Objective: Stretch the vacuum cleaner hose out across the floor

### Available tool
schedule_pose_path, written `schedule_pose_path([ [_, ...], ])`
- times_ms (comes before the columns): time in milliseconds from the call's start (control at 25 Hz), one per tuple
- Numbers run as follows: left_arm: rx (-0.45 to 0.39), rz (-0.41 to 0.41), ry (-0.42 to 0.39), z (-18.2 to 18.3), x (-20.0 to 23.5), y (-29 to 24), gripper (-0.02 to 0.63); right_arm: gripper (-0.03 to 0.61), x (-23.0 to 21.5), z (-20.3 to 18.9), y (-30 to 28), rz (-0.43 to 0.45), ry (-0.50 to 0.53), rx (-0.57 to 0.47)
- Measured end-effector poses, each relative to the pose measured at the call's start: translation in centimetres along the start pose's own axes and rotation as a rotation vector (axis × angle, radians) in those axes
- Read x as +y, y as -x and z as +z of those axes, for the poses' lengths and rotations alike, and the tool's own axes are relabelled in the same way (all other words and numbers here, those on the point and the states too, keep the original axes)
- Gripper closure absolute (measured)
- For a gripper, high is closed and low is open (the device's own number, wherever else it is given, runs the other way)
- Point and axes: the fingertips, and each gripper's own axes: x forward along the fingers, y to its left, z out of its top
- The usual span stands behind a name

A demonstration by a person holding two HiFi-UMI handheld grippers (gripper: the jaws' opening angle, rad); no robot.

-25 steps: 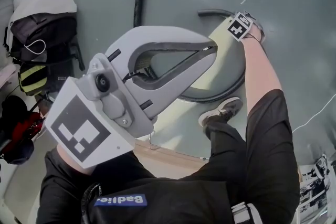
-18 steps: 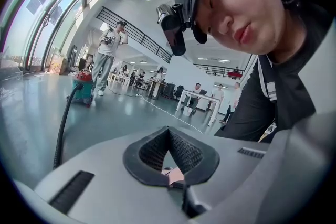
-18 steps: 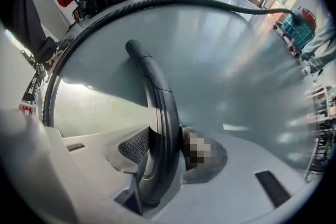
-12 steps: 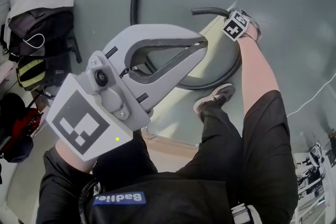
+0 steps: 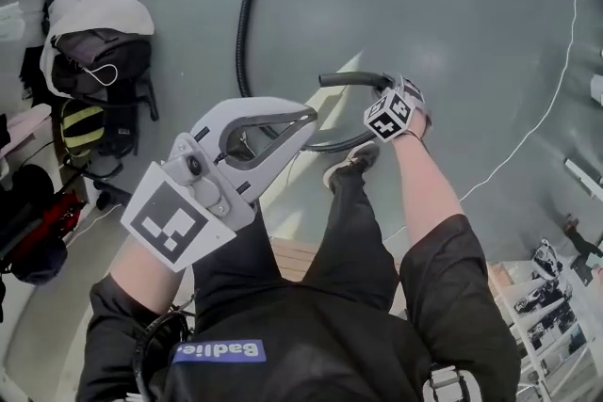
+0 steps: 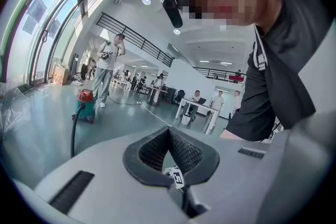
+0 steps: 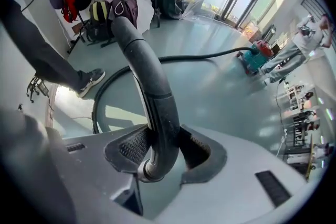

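The hose's (image 5: 243,14) stiff, curved end piece (image 7: 137,55) is gripped by the right gripper (image 7: 160,136). Its jaws have just been brought closer together and are now pressed against the end piece from both sides, at a middling width, with the tube's cut end seen just behind the pads. This gripper is pointed steeply down and is held just beyond the person's shoe (image 5: 353,160) in the head view. From the grip, the ribbed hose is looped round the far side of the shoe on the grey floor (image 5: 471,5) and then led away from it in a long line. At the hose's far end, well apart from the shoe, the vacuum cleaner (image 7: 254,57) is seen. The left gripper (image 5: 306,116) is held up nearer the camera than the shoe. Its jaws are closed tip to tip, and nothing is held between them. A heap of bags (image 5: 94,42) is seen well to the side of the shoe.
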Motion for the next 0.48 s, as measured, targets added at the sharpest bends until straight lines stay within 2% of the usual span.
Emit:
schedule_pose_path([
  [240,-0.072,0.048,0.004,11.5,-2.6,9.9,0.618,0.405,-0.3,5.3,16.9,-0.108,-0.005,-0.033],
  [480,-0.088,-0.043,-0.06,17.6,-4.1,19.6,0.618,0.405,0.9,13.0,31.3,-0.275,-0.113,-0.087],
])
